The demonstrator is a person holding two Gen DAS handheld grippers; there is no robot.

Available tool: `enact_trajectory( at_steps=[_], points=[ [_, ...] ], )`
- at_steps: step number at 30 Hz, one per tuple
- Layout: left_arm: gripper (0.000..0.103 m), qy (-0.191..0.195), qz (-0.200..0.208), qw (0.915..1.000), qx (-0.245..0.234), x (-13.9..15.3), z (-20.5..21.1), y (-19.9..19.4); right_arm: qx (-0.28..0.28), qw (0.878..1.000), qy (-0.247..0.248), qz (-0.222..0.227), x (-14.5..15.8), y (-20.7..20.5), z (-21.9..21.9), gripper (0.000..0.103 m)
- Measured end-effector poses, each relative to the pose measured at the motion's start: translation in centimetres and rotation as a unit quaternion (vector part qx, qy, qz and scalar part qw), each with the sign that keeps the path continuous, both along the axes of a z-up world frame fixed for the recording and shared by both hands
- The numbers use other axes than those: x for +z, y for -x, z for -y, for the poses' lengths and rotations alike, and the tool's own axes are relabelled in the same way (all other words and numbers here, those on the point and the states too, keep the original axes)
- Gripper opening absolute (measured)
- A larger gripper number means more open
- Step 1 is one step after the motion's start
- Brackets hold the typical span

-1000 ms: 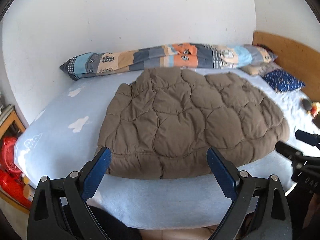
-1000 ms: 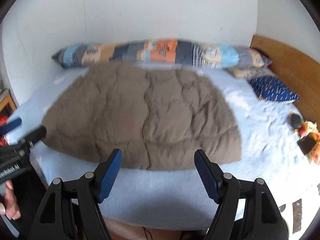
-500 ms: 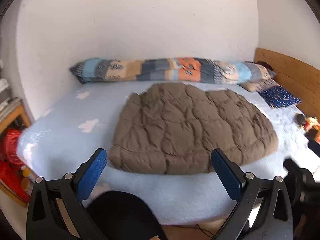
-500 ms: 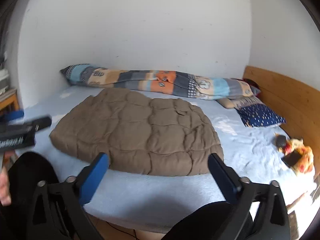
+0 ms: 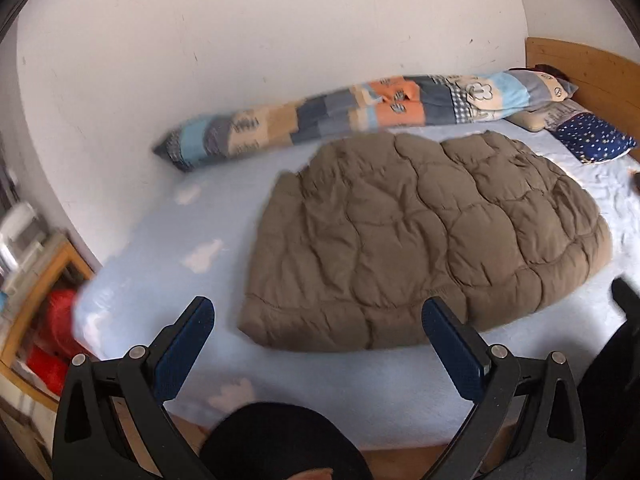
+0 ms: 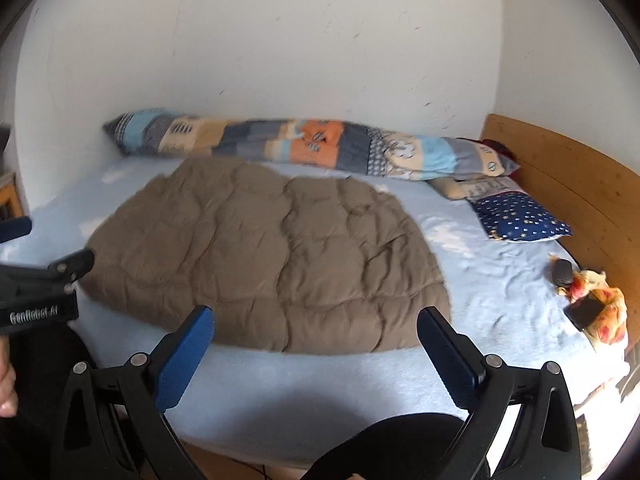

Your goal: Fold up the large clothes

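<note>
Both grippers gape wide and hold nothing, short of the garment.

Left gripper and right gripper have just been opening, nothing between them; brown quilted garment lies flat on the bed; fold seemingly complete or between folds; next, reach its near hem.

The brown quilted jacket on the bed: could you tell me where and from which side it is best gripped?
Probably the near hem of the brown quilted jacket: it lies flat along the bed's front edge, closest to both open grippers. Come in low from the front, left gripper at the near-left corner, right gripper at the near-right corner.
</note>
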State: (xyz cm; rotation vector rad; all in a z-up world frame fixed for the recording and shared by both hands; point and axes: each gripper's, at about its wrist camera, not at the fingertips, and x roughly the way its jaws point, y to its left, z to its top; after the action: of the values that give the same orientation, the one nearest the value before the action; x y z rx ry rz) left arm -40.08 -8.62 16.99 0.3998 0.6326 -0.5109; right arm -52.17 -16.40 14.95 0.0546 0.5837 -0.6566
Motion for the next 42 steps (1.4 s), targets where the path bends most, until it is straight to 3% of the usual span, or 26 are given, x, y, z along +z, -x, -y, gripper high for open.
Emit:
enact_trajectory(
  at_steps=[7, 17, 42],
  points=[
    [0.103, -0.030, -0.017, 0.9994, 0.003, -2.0, 0.6, -0.7, 0.002, 1.000, 0.002, -0.002, -0.5, -0.2, -0.2, 0.102],
    [0.103, -0.033, -0.035, 0.9988, 0.006, -2.7, 0.4, -1.5, -0.002, 1.000, -0.005, -0.011, -0.9, -0.7, 0.0, 0.102],
    [0.103, -0.039, -0.034, 0.9987, -0.001, -2.8, 0.6, -1.3, -0.007, 1.000, -0.006, -0.013, -0.8, -0.7, -0.3, 0.102]
  ],
)
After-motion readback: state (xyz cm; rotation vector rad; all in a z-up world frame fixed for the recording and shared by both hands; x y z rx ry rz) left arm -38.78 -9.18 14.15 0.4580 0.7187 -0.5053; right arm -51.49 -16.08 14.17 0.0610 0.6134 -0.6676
